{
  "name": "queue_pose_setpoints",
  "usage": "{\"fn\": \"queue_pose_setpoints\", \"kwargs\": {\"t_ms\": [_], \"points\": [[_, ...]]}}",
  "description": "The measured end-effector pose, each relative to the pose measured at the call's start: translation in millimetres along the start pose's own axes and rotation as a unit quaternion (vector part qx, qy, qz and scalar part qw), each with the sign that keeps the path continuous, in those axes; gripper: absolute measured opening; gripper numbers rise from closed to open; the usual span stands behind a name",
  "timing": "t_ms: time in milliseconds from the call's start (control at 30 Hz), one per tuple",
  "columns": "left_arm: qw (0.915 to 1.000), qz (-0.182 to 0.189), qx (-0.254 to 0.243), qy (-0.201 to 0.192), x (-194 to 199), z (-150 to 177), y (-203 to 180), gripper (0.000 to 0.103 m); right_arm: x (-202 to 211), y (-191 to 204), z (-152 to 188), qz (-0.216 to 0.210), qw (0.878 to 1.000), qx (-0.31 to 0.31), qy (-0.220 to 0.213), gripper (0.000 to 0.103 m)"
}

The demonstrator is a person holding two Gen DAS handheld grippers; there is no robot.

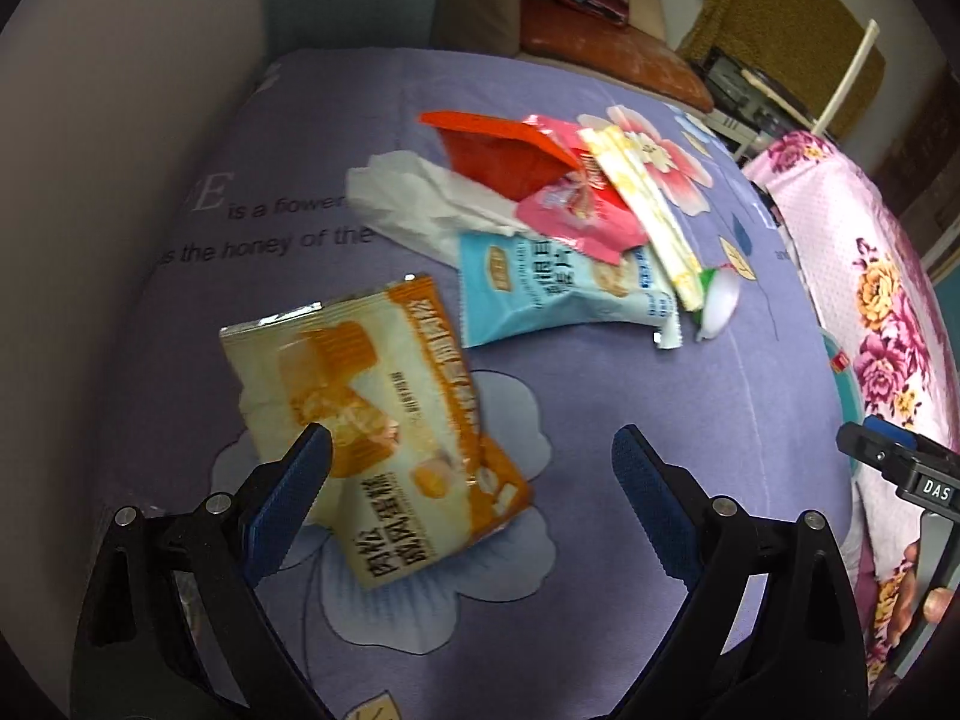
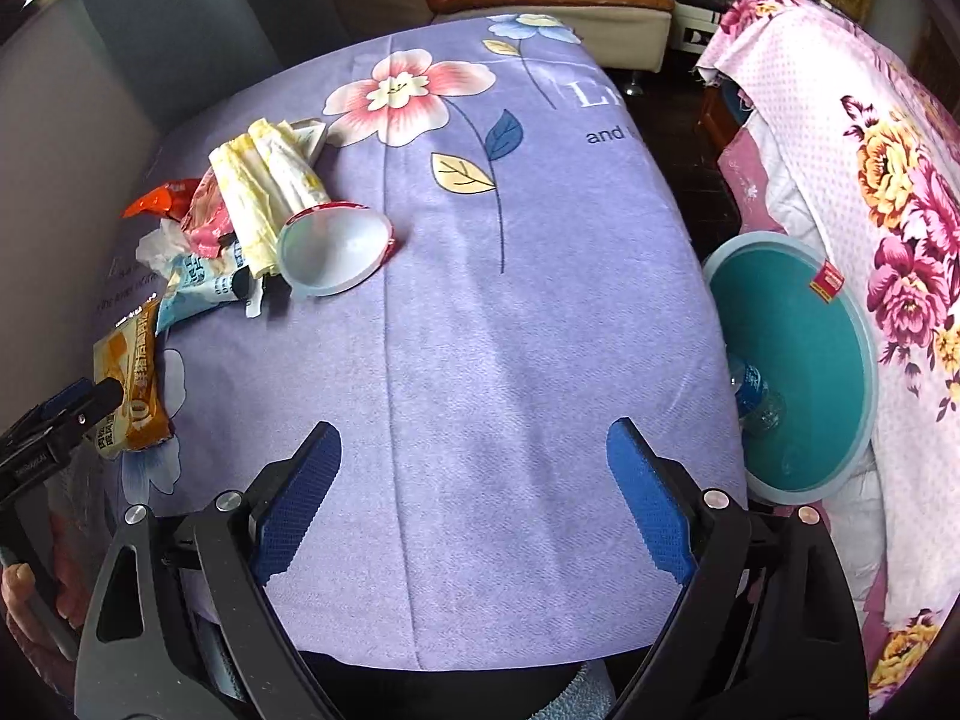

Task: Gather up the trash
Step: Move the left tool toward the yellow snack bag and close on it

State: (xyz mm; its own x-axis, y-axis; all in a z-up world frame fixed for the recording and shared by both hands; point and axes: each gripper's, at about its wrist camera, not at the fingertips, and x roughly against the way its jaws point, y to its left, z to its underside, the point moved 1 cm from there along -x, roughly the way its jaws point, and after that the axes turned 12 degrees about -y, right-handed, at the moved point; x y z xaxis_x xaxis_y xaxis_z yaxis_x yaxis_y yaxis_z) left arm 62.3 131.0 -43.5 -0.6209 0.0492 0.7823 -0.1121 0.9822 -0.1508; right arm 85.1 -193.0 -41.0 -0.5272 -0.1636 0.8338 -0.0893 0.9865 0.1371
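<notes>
My left tool hangs released over an orange wrapper on the purple table; my right tool gapes empty.

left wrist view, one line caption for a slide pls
Left gripper jaws open over an orange snack wrapper on the purple floral cloth, trash pile beyond.

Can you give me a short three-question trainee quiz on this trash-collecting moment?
1. True or false: the right gripper is closed on a wrapper.
2. What already lies in the teal bin? A) tissue B) plastic bottle C) cup
3. Which wrapper lies nearest the left gripper?

Key:
1. False; its jaws are open over bare purple cloth.
2. B.
3. The orange cake wrapper.
</notes>
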Motion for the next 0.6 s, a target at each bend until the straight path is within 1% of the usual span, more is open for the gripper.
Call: {"fn": "queue_pose_setpoints", "kwargs": {"t_ms": [100,233,367,467,567,600], "points": [[0.9995,-0.010,0.030,0.006,-1,6,28,0.094,-6,17,0,-0.002,1.000,0.017,0.007,0.086],[0.9979,-0.009,0.060,0.021,-8,15,46,0.094,-12,34,-2,-0.004,0.999,0.035,0.015,0.086],[0.9968,0.000,0.071,0.036,-16,21,47,0.094,-20,44,-5,-0.004,0.999,0.043,0.021,0.086],[0.9963,0.008,0.075,0.042,-22,23,41,0.094,-25,47,-8,-0.002,0.999,0.044,0.023,0.086],[0.9976,-0.006,0.055,0.042,-29,22,31,0.099,-31,47,-12,-0.001,0.999,0.039,0.024,0.086],[0.9979,-0.016,0.048,0.040,-30,22,28,0.099,-32,46,-13,0.000,0.999,0.037,0.024,0.086]]}}
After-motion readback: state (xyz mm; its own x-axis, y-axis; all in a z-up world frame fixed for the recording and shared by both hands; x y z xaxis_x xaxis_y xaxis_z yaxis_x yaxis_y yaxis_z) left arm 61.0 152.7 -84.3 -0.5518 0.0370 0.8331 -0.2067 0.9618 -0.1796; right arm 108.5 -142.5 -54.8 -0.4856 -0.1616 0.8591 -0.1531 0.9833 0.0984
